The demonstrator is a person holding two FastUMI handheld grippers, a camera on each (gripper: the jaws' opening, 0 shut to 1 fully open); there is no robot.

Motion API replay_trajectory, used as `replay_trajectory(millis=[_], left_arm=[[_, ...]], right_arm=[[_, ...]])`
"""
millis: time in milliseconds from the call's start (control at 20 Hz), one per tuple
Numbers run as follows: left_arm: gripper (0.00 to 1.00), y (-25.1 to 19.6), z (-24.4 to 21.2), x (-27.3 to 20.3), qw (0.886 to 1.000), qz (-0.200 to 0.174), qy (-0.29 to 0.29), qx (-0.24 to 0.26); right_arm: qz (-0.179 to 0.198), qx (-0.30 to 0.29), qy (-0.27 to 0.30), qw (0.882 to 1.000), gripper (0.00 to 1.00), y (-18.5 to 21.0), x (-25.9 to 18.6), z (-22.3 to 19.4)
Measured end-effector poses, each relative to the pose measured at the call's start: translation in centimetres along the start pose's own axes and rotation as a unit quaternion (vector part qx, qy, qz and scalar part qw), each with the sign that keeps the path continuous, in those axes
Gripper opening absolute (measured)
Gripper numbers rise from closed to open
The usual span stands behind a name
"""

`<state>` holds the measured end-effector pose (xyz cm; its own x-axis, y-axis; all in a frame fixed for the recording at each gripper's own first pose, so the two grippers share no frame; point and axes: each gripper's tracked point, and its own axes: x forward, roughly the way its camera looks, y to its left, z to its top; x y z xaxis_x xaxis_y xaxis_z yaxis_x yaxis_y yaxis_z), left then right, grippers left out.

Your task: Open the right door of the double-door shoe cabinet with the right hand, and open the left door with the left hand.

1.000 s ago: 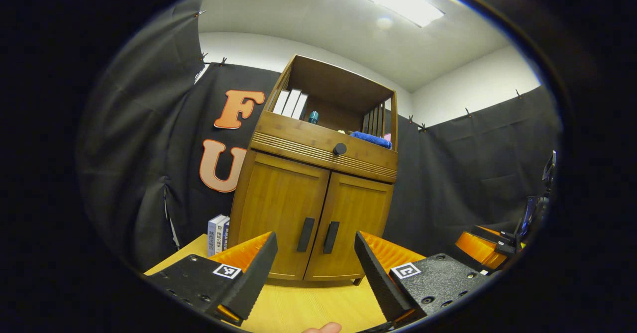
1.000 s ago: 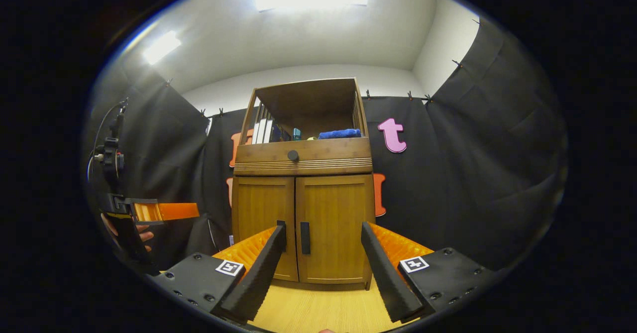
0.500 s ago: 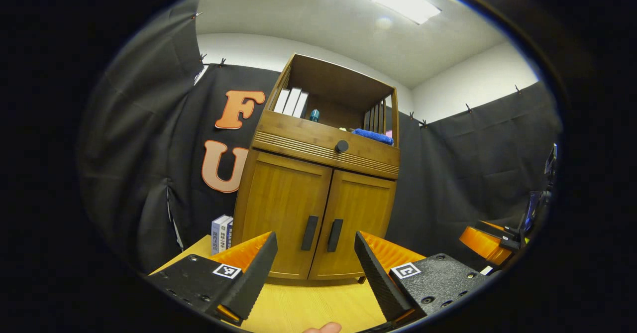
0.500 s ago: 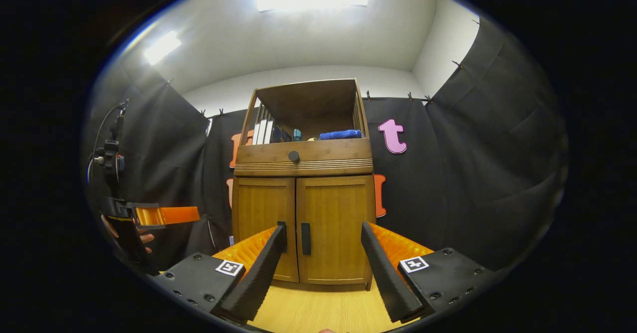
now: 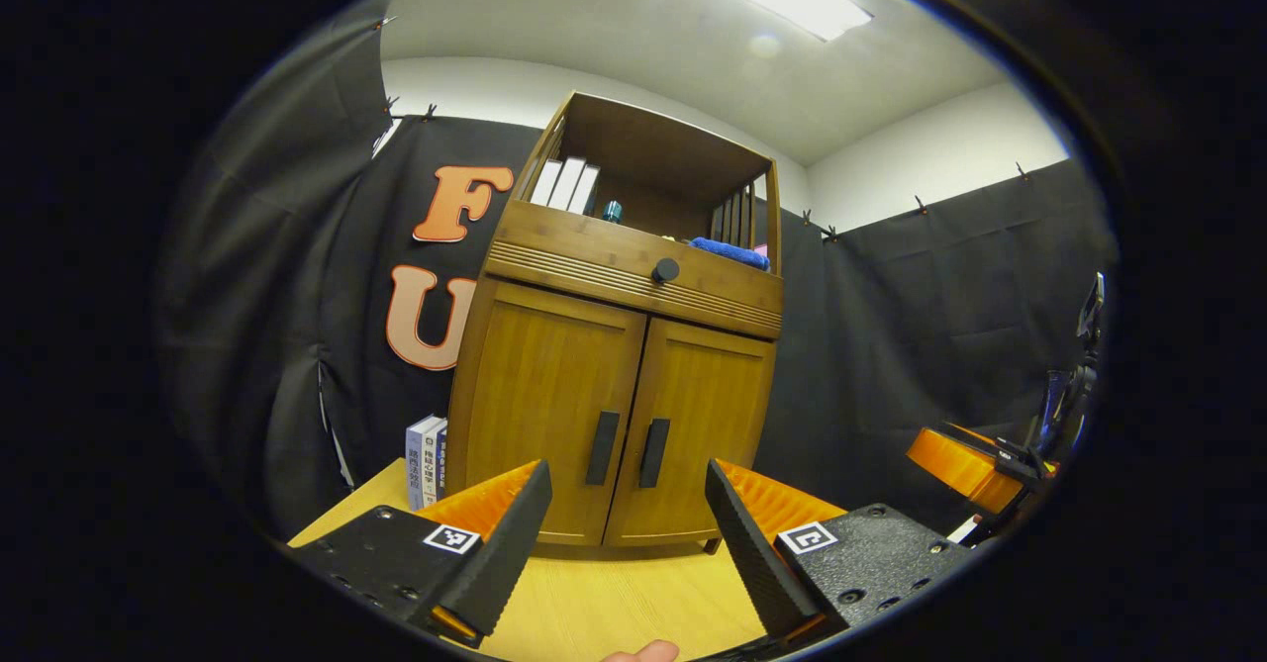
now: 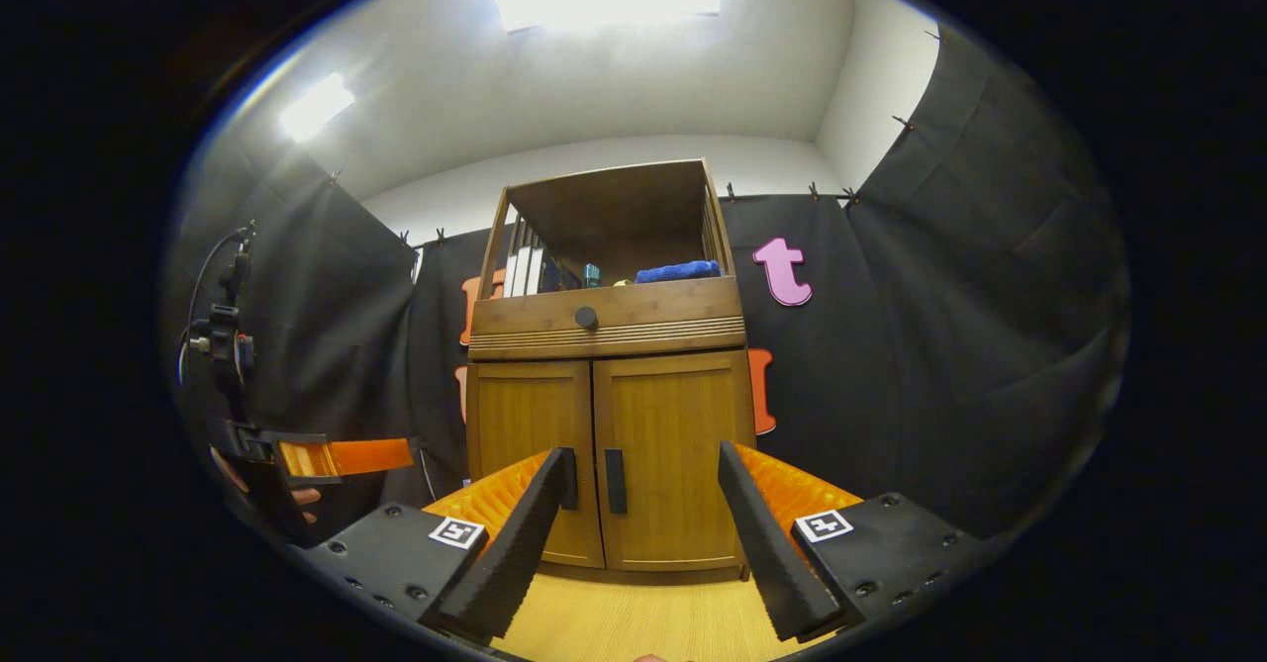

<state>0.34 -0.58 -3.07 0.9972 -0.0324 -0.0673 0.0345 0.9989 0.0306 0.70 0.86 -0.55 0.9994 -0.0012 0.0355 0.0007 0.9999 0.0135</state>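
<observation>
A wooden shoe cabinet (image 5: pixel 614 345) (image 6: pixel 609 415) stands on a pale wooden table, both doors closed. Two dark vertical handles sit at the middle seam: the left door's handle (image 5: pixel 602 447) and the right door's handle (image 5: pixel 653 452) (image 6: pixel 615 481). My left gripper (image 5: pixel 626 533) is open, well short of the doors, with both handles seen between its fingers. My right gripper (image 6: pixel 638 533) is open too, some way in front of the cabinet, aimed at the right door (image 6: pixel 668 459). The left gripper (image 6: pixel 346 457), held by a hand, appears at the left of the right gripper view.
A drawer with a round dark knob (image 5: pixel 665 269) runs above the doors. The open shelf on top holds books (image 5: pixel 564 183), a small teal bottle and a blue cloth (image 5: pixel 728 250). Boxed books (image 5: pixel 424 462) stand left of the cabinet. The right gripper (image 5: pixel 965 454) shows at right.
Both views have shifted slightly and the cabinet looks a bit larger in the left gripper view, so that gripper has come closer. Doors stay closed; both grippers stay open.
</observation>
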Motion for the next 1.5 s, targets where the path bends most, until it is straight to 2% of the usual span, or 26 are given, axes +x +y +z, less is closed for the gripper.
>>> replay_trajectory(millis=[150,200,250,300,350,500,650,800,900,950,1000,1050,1300,1500], left_arm=[[0.94,0.7,-0.4,0.1,1.000,0.006,-0.008,0.006],[0.95,1.0,-0.5,0.2,1.000,0.008,-0.009,0.004],[0.94,1.2,-0.8,0.3,1.000,0.009,-0.009,0.000],[0.94,1.2,-1.0,0.5,1.000,0.005,-0.009,-0.001],[0.94,1.3,-1.2,0.5,1.000,0.003,-0.009,0.001],[0.94,2.4,-1.7,0.8,1.000,0.015,-0.018,0.005],[0.94,2.5,-2.8,1.4,1.000,0.008,-0.021,-0.021],[0.94,3.1,-3.3,2.2,0.999,0.001,-0.028,-0.025],[0.94,3.5,-3.8,2.9,0.999,-0.004,-0.029,-0.028],[0.94,3.8,-4.0,3.2,0.999,-0.007,-0.029,-0.029],[0.95,4.1,-4.0,3.6,0.999,-0.009,-0.030,-0.028],[0.94,4.5,-4.1,3.8,0.999,-0.008,-0.032,-0.027],[0.95,6.7,-4.7,5.3,0.999,0.000,-0.039,-0.025],[0.94,7.5,-6.0,6.3,0.999,-0.001,-0.033,-0.035]], right_arm=[[0.008,0.014,0.017,1.000,0.98,0.2,1.4,-1.5],[0.011,0.016,0.021,1.000,0.94,0.2,2.4,-1.9],[0.016,0.014,0.023,1.000,0.98,0.5,3.5,-2.2],[0.019,0.009,0.023,0.999,0.99,0.9,4.9,-2.6],[0.018,0.004,0.020,1.000,0.94,1.2,6.6,-2.8],[0.027,-0.013,0.017,0.999,0.94,3.0,12.3,-4.4],[0.039,-0.011,0.016,0.999,0.99,4.6,18.3,-7.5],[0.037,-0.005,0.037,0.999,0.99,4.7,22.8,-11.7],[0.032,-0.003,0.058,0.998,0.94,4.1,25.0,-14.7],[0.024,-0.006,0.066,0.997,0.99,3.7,26.2,-16.0],[0.017,-0.009,0.071,0.997,0.94,3.5,27.5,-16.8],[0.011,-0.012,0.076,0.997,0.99,3.1,28.4,-17.6],[-0.003,-0.024,0.091,0.996,0.99,2.2,32.0,-20.4],[0.001,-0.023,0.104,0.994,0.99,2.6,32.6,-22.1]])
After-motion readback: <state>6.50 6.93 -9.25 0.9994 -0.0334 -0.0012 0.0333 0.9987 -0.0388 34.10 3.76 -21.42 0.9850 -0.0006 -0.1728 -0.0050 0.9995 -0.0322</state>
